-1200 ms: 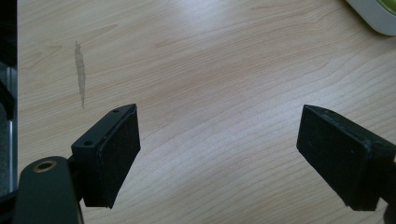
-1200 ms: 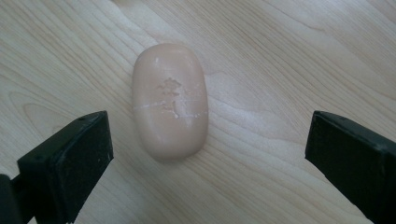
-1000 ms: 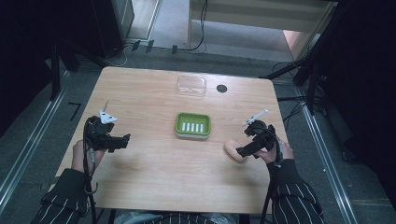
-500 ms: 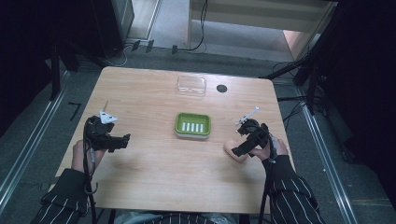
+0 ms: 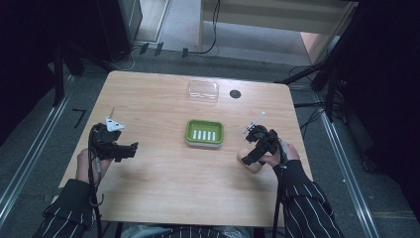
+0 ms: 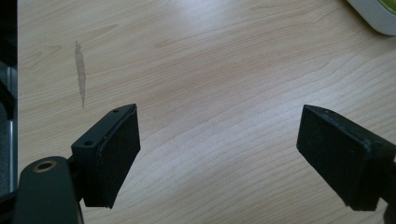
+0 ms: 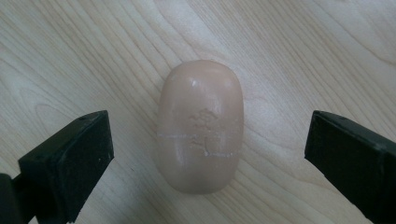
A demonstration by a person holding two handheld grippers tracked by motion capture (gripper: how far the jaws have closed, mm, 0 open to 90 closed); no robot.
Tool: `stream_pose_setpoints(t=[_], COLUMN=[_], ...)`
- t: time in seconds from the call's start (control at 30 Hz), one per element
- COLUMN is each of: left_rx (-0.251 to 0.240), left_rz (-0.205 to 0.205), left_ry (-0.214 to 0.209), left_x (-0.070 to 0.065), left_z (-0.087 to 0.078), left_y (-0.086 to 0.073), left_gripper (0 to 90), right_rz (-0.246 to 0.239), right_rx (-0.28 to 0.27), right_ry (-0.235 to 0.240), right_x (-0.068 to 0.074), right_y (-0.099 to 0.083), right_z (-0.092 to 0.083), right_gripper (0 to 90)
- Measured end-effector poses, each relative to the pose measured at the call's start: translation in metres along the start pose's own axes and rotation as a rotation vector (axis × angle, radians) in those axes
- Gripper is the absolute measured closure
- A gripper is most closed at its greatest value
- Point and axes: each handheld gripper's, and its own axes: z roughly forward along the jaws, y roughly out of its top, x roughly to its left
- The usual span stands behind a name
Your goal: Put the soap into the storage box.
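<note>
Dim room, lit tabletop; gripper views evenly bright, slightly soft.

High view: light falls from above on the table, surroundings go near black at left and right edges; a bright patch of floor at top centre; picture soft and grainy, small things lack detail. Left gripper view: even light on the wood, no glare, jaws a bit soft at the bottom, faint shadow beneath them. Right gripper view: soap sharp enough to show its embossed mark, mild sheen on its top, soft shadow along its lower edge; the near jaws are blurred.
</note>
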Motion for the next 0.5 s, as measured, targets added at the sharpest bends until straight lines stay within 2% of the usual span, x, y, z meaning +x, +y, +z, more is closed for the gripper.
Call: stream_pose_setpoints(t=[0.13,0.33,0.5], left_rx=[0.001,0.001,0.000], left_rz=[0.000,0.001,-0.001], left_ry=[-0.001,-0.002,-0.002], left_x=[0.000,0.000,0.000], left_z=[0.000,0.000,0.000], left_y=[0.000,0.000,0.000], left_gripper=[14.3,14.3,14.3], right_rz=[-0.013,-0.024,-0.013], right_rx=[0.018,0.055,0.084], right_ry=[0.014,0.014,0.023], right_x=[0.001,0.000,-0.001], right_y=[0.003,0.008,0.009], right_z=[0.004,0.011,0.019], right_gripper=[7.0,4.6,1.5])
